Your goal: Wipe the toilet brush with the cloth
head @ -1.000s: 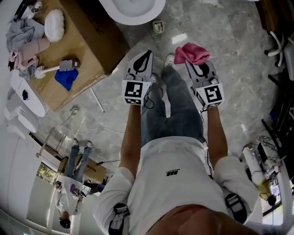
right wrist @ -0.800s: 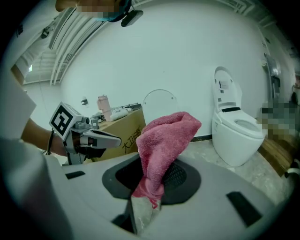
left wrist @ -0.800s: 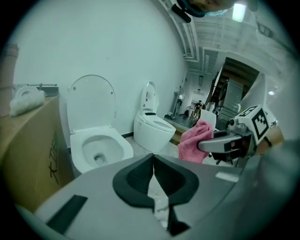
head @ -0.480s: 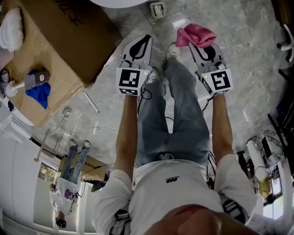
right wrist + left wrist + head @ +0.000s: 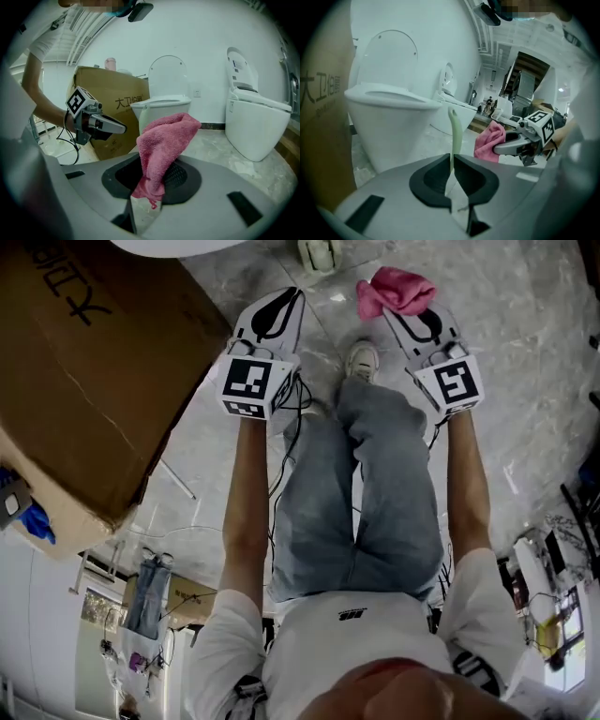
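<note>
Pre-wipe, with brush stem (image 5: 455,133) pinched in left hand-held gripper (image 5: 451,158) and pink cloth (image 5: 161,140) gripped in right hand-held gripper (image 5: 151,165), its jaws just loosening, next bring cloth onto stem.

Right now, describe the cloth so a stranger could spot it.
Start at the big cardboard box; across the person's legs from it is the right hand-held gripper, jaws just easing open. The cloth caught between them is the only pink thing.

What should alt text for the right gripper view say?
A pink cloth stands pinched in the right gripper, whose jaws have just been opening slightly. Beyond are the left gripper, a cardboard box, a white toilet and a second toilet on a marble floor.
</note>
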A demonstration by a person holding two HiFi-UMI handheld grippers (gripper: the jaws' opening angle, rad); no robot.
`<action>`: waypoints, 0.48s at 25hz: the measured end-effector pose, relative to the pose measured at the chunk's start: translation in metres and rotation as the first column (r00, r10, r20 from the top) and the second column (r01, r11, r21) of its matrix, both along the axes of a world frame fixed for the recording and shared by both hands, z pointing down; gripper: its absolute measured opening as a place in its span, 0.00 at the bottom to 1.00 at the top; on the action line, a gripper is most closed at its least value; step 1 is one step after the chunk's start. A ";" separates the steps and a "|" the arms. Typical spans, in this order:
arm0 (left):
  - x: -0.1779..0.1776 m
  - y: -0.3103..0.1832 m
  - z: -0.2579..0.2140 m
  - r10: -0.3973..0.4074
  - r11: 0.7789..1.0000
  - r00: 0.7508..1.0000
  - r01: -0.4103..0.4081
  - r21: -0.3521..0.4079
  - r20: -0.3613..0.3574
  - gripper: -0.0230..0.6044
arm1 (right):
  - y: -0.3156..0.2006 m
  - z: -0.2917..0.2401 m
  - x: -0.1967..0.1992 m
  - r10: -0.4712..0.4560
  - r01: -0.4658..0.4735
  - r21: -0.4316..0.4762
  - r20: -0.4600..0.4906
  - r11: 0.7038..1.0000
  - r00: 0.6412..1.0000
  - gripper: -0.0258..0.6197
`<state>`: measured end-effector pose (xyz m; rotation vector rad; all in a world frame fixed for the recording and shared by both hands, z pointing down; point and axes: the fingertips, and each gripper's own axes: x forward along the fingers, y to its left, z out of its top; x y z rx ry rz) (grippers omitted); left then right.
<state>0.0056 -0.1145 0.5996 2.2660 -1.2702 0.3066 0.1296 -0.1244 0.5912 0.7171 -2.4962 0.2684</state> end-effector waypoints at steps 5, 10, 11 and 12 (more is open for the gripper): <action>0.044 -0.028 -0.097 0.031 0.999 0.998 -0.032 0.014 0.062 0.06 | -0.020 -0.095 0.037 -0.034 0.031 0.039 0.060 0.999 0.998 0.19; 0.046 -0.038 -0.061 0.054 0.998 0.995 -0.057 0.029 0.086 0.06 | -0.028 -0.067 0.027 -0.100 0.095 0.095 0.051 0.991 0.994 0.19; 0.046 -0.038 -0.051 0.060 0.997 0.994 -0.064 0.033 0.093 0.06 | -0.029 -0.058 0.024 -0.111 0.106 0.103 0.050 0.989 0.993 0.19; 0.046 -0.039 -0.041 0.068 0.997 0.993 -0.072 0.037 0.101 0.06 | -0.029 -0.050 0.021 -0.122 0.116 0.108 0.049 0.987 0.991 0.19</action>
